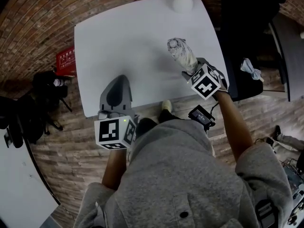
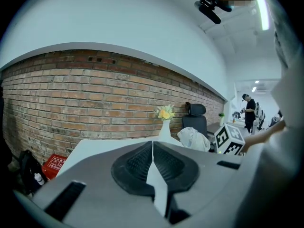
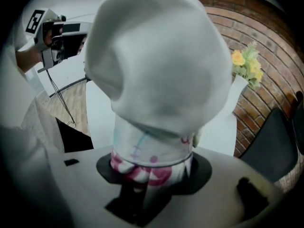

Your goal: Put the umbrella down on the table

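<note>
A folded pale umbrella [image 1: 181, 52] in a white sleeve, with pink and teal print near its base, sticks out of my right gripper [image 1: 192, 68] over the right part of the white table [image 1: 128, 37]. In the right gripper view the umbrella [image 3: 161, 70] fills most of the picture, and the right gripper [image 3: 152, 167] is shut on its printed end. Whether its far end touches the table I cannot tell. My left gripper [image 1: 117, 87] hangs over the table's front edge. Its jaws are shut with nothing between them, as the left gripper [image 2: 152, 160] shows in its own view.
A white vase [image 1: 183, 1] with yellow flowers stands at the table's far edge. A black office chair [image 1: 247, 13] is at the table's right side. On the brick floor to the left lie a red box [image 1: 66, 61] and a black bag [image 1: 45, 87]. A person [image 2: 249, 112] stands far off.
</note>
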Action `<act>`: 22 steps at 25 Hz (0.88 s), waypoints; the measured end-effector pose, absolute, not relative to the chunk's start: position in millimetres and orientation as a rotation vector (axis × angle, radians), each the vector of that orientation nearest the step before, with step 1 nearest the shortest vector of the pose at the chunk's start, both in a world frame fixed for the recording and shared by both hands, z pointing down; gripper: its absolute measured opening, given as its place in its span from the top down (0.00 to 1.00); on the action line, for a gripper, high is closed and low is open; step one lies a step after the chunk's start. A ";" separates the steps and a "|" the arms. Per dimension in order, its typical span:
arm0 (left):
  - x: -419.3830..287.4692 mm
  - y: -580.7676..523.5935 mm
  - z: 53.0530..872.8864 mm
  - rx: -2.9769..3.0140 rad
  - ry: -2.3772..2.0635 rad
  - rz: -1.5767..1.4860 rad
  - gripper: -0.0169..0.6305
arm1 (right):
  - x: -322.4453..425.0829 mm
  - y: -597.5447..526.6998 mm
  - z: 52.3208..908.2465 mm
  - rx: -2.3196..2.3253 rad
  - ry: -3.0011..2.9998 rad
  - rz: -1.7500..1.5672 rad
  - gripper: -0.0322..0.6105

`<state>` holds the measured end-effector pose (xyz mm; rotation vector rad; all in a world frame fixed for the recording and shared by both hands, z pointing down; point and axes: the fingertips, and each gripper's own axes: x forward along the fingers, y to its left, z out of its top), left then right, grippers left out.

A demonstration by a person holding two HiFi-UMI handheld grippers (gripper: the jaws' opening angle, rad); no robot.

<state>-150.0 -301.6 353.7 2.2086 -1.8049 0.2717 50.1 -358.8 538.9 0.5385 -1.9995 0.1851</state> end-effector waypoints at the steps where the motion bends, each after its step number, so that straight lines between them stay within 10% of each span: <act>1: -150.9 -301.1 354.8 2.202 -1.807 0.273 0.94 | 50.8 -357.9 544.4 0.506 -1.978 0.173 0.61; 22: -157.7 -305.1 369.2 2.143 -1.831 0.324 0.94 | 54.9 -355.2 620.0 0.110 -1.649 -0.012 0.61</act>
